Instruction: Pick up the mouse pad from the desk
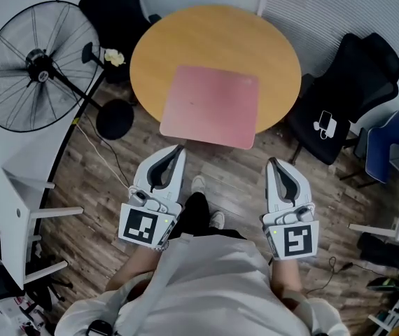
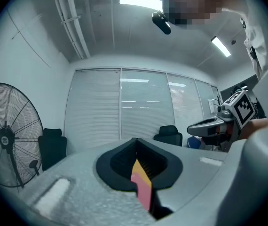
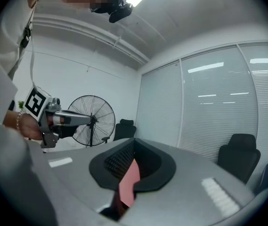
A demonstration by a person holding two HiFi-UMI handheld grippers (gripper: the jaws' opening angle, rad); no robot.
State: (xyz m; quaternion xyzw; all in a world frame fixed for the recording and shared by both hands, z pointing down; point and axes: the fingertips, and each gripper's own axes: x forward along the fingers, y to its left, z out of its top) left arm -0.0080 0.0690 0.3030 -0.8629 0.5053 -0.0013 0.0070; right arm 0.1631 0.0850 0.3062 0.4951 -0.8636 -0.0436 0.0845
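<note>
As I look down in the head view, the nearest things are the two grippers, both of white and grey plastic with black, ribbed pads. The left gripper has its jaws clenched with nothing between them. The right gripper is the same, jaws pressed together and empty. Under them is a floor of brown wooden planks.

Just in front of the tips lies one mouse pad, pink, flat, nearly square with rounded corners and a matte surface. It rests on one round desk of light wood. The pad's near edge sticks out over the desk's near rim. The left tip is just beside the pad's near left corner; I cannot tell if it touches. The right tip is near the near right corner but apart from it. In each gripper view a narrow pink strip of the pad shows in the slit below the closed jaws.

Further away I count one standing fan with a round wire cage and a round black base, two black padded chairs and one blue chair.
</note>
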